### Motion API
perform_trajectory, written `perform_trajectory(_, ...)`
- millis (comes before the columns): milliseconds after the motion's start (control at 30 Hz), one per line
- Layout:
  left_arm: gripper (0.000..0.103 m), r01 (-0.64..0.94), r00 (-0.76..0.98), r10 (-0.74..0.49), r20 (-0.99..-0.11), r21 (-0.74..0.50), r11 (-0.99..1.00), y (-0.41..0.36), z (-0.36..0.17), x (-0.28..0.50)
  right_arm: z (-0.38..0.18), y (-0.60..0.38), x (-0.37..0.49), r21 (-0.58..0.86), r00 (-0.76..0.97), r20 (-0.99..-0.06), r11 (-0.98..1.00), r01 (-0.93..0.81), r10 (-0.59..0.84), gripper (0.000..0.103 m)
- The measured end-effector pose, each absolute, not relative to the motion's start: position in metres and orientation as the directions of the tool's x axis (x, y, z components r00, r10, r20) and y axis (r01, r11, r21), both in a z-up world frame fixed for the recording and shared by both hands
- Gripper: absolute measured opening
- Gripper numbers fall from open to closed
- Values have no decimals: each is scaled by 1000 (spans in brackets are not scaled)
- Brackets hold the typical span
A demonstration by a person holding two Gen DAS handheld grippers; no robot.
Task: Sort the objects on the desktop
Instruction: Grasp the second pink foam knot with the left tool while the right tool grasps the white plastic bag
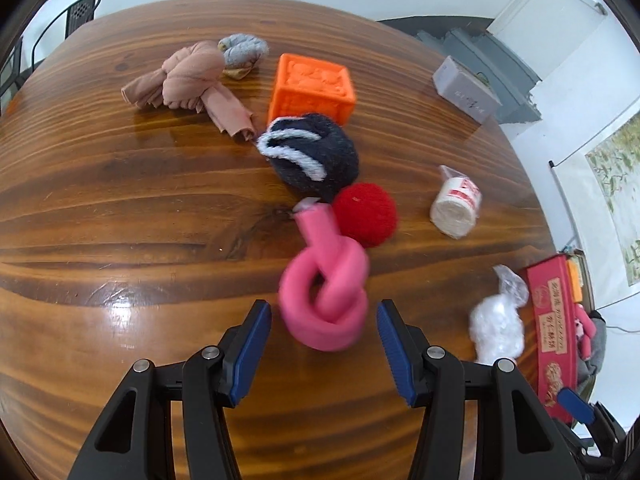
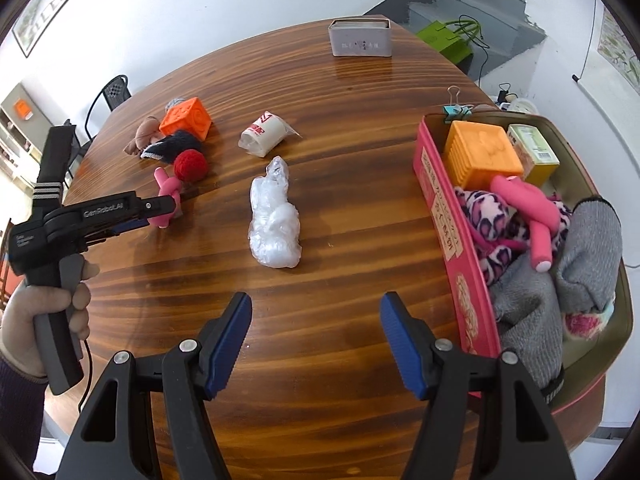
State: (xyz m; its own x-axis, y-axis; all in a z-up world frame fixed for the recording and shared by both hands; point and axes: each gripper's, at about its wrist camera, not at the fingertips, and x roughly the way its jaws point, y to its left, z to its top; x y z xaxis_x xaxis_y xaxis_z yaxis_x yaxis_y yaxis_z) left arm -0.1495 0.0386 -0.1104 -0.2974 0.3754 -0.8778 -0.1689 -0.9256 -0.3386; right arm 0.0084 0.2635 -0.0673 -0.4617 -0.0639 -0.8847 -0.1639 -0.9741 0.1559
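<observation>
A pink foam tube tied in a knot (image 1: 324, 304) lies on the wooden table (image 1: 120, 220), blurred, between the blue pads of my open left gripper (image 1: 324, 314) with a gap on each side. Just beyond it sit a red woolly ball (image 1: 366, 214), a dark sock with white trim (image 1: 316, 156) and an orange cube (image 1: 312, 88). My right gripper (image 2: 316, 308) hangs open over bare wood with nothing in it. A crumpled clear plastic bag (image 2: 274, 220) lies ahead of it. At its right stands a pink box (image 2: 440, 208) holding socks, a cube and a pink toy.
A brown knotted cloth (image 1: 192, 76) and a grey-blue sock (image 1: 244, 50) lie at the far left. A white wrapped roll (image 2: 266, 134) sits mid-table and a grey tin (image 2: 360, 38) at the far edge. A hand (image 2: 44, 304) holds the left gripper (image 2: 166, 208). Chairs stand beyond the table.
</observation>
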Motion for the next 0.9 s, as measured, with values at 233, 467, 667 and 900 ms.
perform_trajectory(233, 56, -182, -310, 367, -877, -324, -928, 37, -108, -158, -67, 257, -3, 159, -468, -881, -975, -157, -69, 71)
perform_trajectory(467, 56, -202, -302, 358, -884, -308, -930, 47, -113, -164, -69, 251, -19, 167, -468, -879, -976, -139, -84, 71)
perform_trajectory(667, 56, -213, -324, 336, -884, -278, -937, 49, -113, -165, -73, 250, -30, 168, -466, -880, -977, -128, -90, 71)
perform_trajectory(900, 45, -200, -361, 318, -877, -260, -945, 38, -107, -157, -82, 244, -48, 154, -463, -882, -983, -101, -90, 71)
